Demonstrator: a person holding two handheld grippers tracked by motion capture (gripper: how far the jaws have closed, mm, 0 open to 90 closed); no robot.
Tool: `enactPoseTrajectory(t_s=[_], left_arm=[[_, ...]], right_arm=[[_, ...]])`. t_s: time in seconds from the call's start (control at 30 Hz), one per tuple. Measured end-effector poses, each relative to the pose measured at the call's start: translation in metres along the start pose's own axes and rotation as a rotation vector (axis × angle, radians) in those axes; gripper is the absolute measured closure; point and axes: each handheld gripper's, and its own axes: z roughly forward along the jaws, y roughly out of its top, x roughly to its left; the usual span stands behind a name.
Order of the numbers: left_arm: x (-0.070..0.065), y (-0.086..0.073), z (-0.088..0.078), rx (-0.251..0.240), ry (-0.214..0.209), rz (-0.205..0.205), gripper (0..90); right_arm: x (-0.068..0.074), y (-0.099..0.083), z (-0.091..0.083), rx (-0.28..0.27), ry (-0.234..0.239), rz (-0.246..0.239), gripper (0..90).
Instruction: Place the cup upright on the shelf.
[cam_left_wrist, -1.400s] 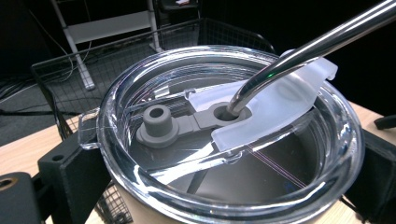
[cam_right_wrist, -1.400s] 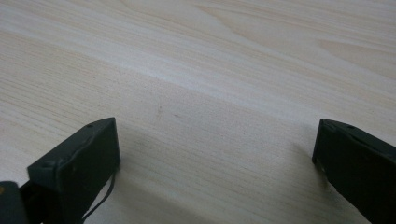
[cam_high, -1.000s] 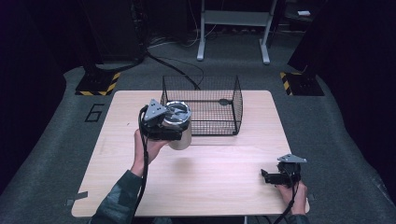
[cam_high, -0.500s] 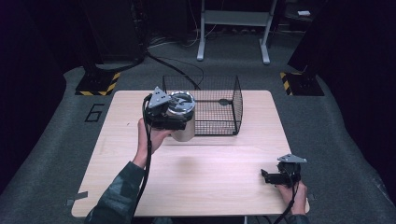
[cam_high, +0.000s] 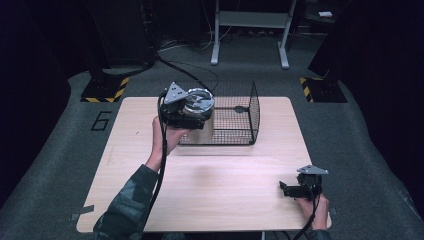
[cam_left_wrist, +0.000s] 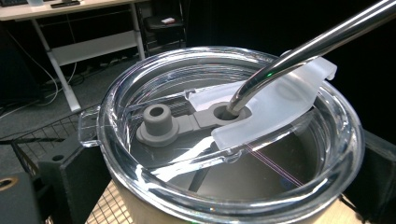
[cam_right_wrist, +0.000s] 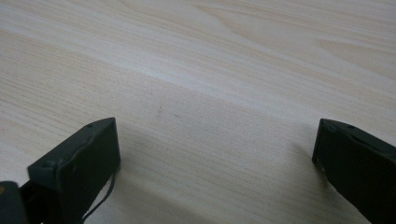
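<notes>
My left gripper (cam_high: 192, 117) holds the cup (cam_high: 202, 120) upright by the wire basket's (cam_high: 240, 117) near-left edge, its straw (cam_left_wrist: 299, 51) leaning up, while my right gripper (cam_high: 290, 189) rests wide open on the bare table (cam_high: 220, 185).

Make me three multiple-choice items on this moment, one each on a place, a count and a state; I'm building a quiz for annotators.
1. Where is the tumbler?
A. held up at the wire basket
B. on the floor
C. by the right gripper

2. How many metal straws pass through the clear lid?
A. none
B. one
C. three

3. The right gripper's jaws are:
A. clamped on a cup
B. shut empty
C. open

A: the left gripper holds it at the basket's left end.
B: one straw enters the hole.
C: bare table lies between them.
</notes>
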Motion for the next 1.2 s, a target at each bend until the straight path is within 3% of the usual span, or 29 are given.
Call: enactPoseTrajectory(t_s=[0.53,1.2], left_arm=[[0.004,0.025,0.022,-0.022,0.008,0.004,4.0],[0.01,0.031,0.062,-0.004,0.04,-0.022,3.9]], right_arm=[[0.0,0.0,0.0,0.0,0.0,0.001,0.3],[0.0,0.0,0.0,-0.002,-0.001,0.006,0.3]])
